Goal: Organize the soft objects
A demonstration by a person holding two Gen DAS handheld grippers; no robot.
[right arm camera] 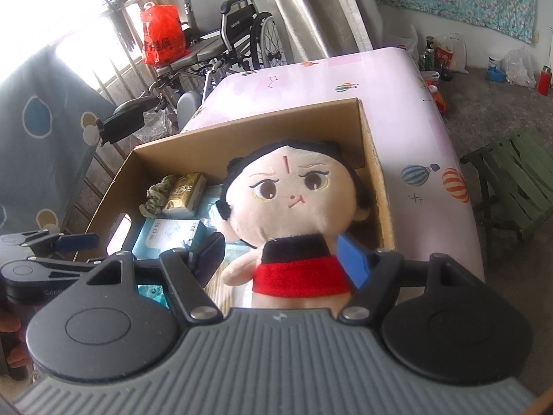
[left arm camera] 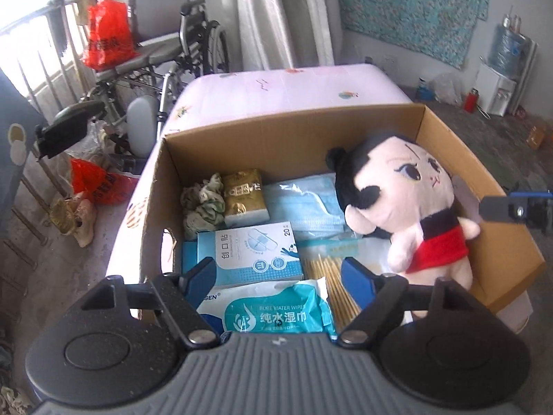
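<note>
A plush doll point(left arm camera: 408, 200) with black hair and a red skirt leans in the right part of a cardboard box point(left arm camera: 276, 124). In the right wrist view the doll point(right arm camera: 293, 204) sits between my right gripper's point(right arm camera: 281, 256) open fingers, which flank its body without closing on it. My left gripper point(left arm camera: 278, 276) is open and empty above the box's near side, over a wet wipes pack point(left arm camera: 276, 311). The box point(right arm camera: 242, 135) also holds a plaster box point(left arm camera: 249, 252), face masks point(left arm camera: 307, 204), a gold packet point(left arm camera: 243, 193), a green scrunchie point(left arm camera: 202, 204) and cotton swabs point(left arm camera: 328, 276).
The box stands on a pink patterned mattress point(right arm camera: 414, 110). A wheelchair point(left arm camera: 166, 55) with a red bag point(left arm camera: 107, 34) stands behind at the left. A green stool point(right arm camera: 518, 180) is at the right. A water dispenser point(left arm camera: 501, 79) stands by the far wall.
</note>
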